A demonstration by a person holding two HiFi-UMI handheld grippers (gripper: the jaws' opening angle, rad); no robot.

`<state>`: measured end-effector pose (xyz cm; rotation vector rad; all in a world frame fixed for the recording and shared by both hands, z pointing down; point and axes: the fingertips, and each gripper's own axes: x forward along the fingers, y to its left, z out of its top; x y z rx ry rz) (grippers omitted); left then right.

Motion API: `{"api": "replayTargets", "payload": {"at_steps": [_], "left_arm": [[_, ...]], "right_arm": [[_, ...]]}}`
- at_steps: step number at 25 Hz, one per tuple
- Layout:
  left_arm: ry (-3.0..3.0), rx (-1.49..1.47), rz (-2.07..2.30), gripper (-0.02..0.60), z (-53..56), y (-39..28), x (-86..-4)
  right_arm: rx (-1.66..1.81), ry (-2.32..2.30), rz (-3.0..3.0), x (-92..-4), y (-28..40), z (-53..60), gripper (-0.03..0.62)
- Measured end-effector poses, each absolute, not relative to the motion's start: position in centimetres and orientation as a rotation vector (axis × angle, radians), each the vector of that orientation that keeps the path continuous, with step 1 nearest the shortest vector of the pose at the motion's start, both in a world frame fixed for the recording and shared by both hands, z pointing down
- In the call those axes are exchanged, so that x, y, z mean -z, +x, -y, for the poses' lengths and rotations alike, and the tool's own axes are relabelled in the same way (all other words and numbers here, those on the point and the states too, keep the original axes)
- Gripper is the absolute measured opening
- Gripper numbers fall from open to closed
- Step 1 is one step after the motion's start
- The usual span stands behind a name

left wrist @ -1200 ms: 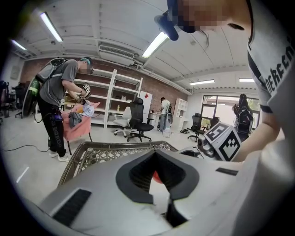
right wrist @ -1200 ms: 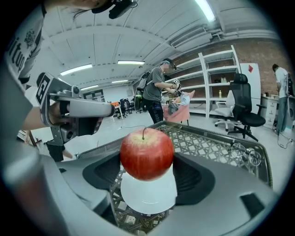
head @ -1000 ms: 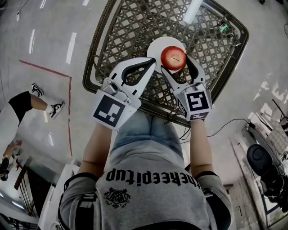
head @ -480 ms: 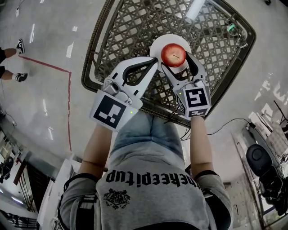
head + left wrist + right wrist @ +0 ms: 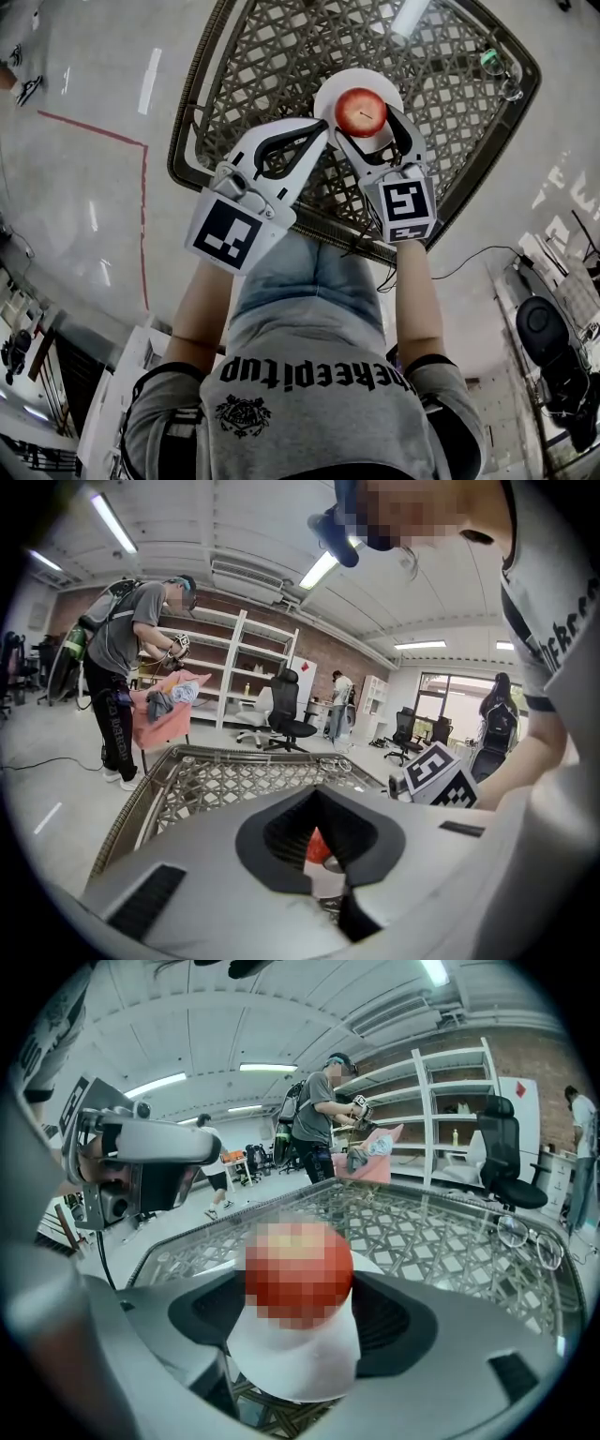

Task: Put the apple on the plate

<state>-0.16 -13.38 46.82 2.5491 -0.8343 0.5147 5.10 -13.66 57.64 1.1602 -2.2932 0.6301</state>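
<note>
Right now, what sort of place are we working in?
Probably an open-plan office or lab workspace: white shelving against a brick wall, a black office chair, ceiling strip lights, and people busy in the background. The work surface is a glass-topped wicker table.

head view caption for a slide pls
Right gripper holds the apple over the white plate on a wicker table, left gripper shut alongside.
</note>
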Motion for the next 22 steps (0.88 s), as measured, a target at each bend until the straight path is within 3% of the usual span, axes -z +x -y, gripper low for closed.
{"api": "replayTargets", "payload": {"at_steps": [22], "left_arm": [[2.541, -0.52, 0.83, 0.02, 13.6, -0.08, -47.37]], "right_arm": [[-0.622, 1.134, 2.273, -58.47, 4.83, 13.3, 0.388]]}}
